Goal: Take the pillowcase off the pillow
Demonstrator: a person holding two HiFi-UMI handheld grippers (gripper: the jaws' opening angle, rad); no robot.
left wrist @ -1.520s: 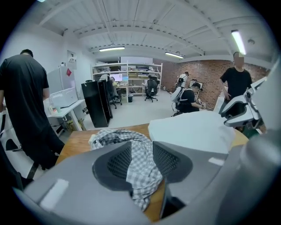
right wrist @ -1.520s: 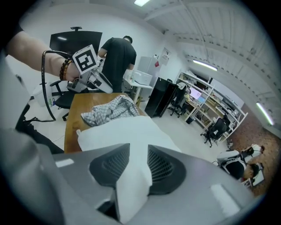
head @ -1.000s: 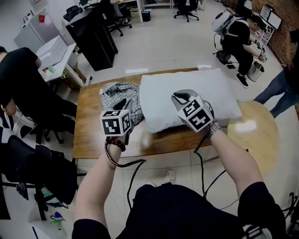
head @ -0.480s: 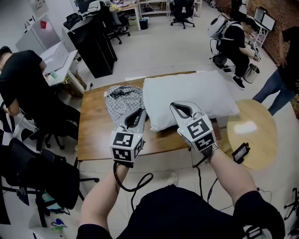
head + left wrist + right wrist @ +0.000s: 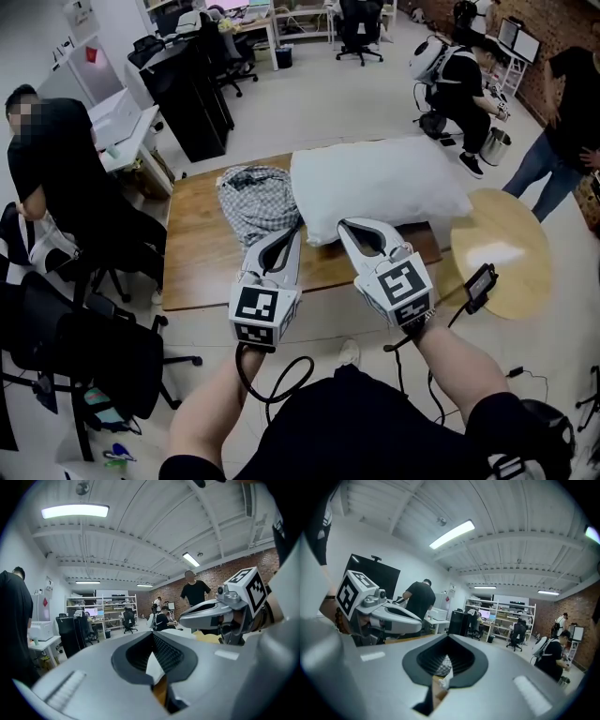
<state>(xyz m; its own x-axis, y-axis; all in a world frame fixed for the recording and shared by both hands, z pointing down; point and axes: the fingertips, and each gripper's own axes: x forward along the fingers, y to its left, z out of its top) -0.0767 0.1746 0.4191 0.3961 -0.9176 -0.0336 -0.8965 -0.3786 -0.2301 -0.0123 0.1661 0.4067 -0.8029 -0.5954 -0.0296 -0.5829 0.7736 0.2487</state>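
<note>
grippers sit nearest, side by side over the near edge of the long brown wooden worktop (image 5: 202, 267). the grey left gripper (image 5: 291, 232), with its black-and-white marker cube, has just been closing its jaws, and they meet with nothing between them. the matching grey right gripper (image 5: 350, 228) has its jaws pressed together too, also on nothing. both point away from the person, the left one toward the crumpled grey-and-white checked pillowcase (image 5: 255, 199), the right one toward the plump white pillow (image 5: 384, 183). the pillowcase lies in a heap on the worktop, off the pillow and close against its left end. the pillow lies bare across the right part of the worktop. a round pale wooden table (image 5: 511, 253) stands just right of the worktop, and a black phone (image 5: 479, 283) on a thin stalk shows in front of its near rim. farther off, a seated person in black (image 5: 61, 155) is at the left, a tall black cabinet (image 5: 192, 94) stands behind, and a crouching person with a white backpack (image 5: 459, 66) is at the far right.
</note>
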